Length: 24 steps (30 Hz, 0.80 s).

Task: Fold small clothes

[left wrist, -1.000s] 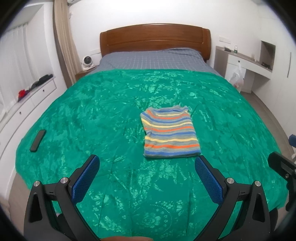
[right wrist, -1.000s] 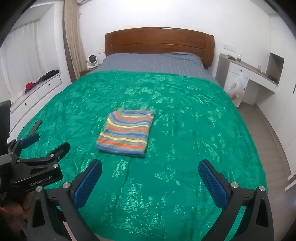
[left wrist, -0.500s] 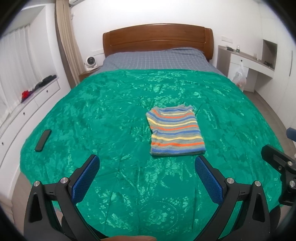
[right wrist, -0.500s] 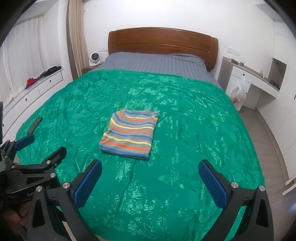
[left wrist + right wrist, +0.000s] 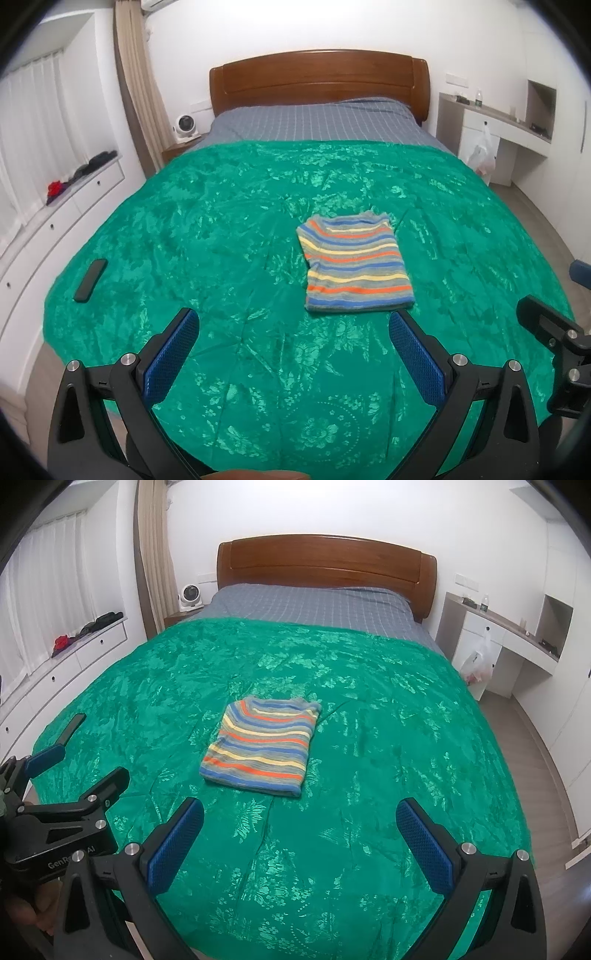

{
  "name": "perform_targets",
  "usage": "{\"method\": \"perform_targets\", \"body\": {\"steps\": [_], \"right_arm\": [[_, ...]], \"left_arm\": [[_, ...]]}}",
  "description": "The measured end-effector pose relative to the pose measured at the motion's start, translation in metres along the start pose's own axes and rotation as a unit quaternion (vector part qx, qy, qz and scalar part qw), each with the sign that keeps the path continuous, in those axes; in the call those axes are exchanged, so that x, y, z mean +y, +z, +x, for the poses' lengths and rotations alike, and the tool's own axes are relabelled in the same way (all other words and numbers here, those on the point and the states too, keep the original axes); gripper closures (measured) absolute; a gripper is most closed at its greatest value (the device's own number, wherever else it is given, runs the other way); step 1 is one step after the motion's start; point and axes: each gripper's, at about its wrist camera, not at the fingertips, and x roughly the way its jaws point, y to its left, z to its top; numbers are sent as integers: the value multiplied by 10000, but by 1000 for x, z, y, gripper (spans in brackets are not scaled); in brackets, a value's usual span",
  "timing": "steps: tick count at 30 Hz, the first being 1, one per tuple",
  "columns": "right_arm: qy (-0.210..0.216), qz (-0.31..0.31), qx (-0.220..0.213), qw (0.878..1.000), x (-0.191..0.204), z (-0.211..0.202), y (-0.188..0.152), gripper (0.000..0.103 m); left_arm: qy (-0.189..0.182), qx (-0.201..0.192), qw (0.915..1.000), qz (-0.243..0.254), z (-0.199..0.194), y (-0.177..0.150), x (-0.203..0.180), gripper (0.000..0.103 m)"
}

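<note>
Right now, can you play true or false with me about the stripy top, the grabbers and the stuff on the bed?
1. The stripy top lies folded on the green bedspread. True.
2. The left gripper is squeezing the top. False: its jaws are wide open and hold nothing, short of the top's near edge.
3. A dark flat remote-like thing lies near the bedspread's left edge. True.
4. The right gripper is shut. False: it is open too, and empty.
5. The top is plain red. False: it has blue, orange, yellow and grey stripes.
</note>
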Motion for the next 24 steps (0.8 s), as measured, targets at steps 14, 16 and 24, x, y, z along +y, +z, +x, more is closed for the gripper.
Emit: {"method": "perform_targets", "body": {"steps": [14, 16, 24], "right_arm": [[-61, -30, 4, 10000, 2, 1, -1, 0], [-57, -40, 7, 10000, 2, 1, -1, 0], [-65, -52, 16, 10000, 3, 0, -2, 0]], "left_arm": [[20, 11, 10000, -5, 0, -1, 1, 0], [24, 18, 10000, -7, 0, -1, 1, 0], [30, 36, 10000, -1, 1, -1, 2, 0]]}}
